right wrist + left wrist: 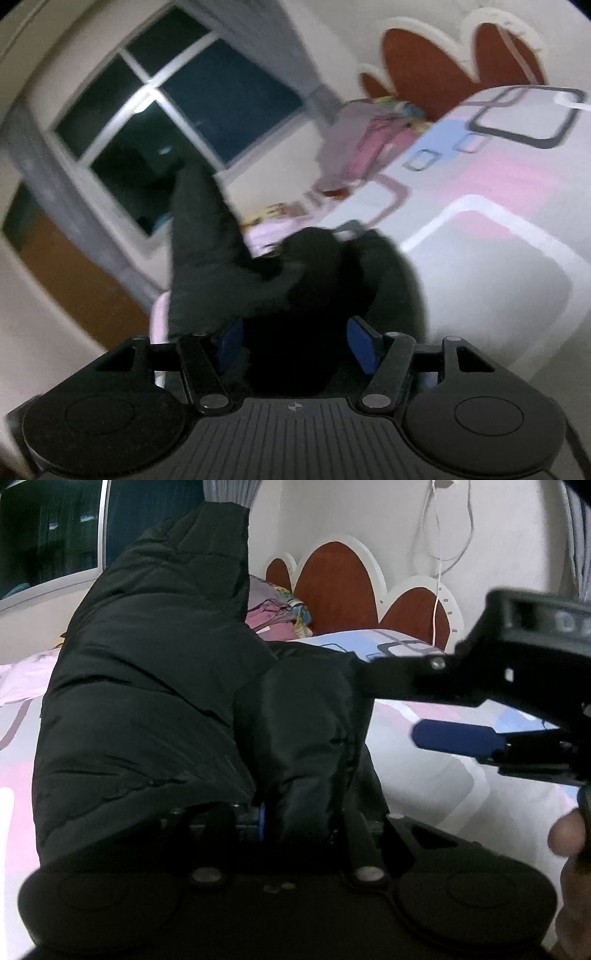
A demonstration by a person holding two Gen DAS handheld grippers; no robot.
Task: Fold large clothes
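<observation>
Left wrist view: left gripper (258, 818) jaws held black jacket (147, 672) edge.
Right gripper (295, 345): jaws wide, jacket between.
Bed (461, 805): open rightward.

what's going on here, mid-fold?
A person with a gripper in each hand is folding a black puffer jacket on a bed. The left gripper is clamped on a bunch of the jacket, holding it up. The right gripper has its jaws open, with dark fabric lying between the pads but not pinched.
</observation>
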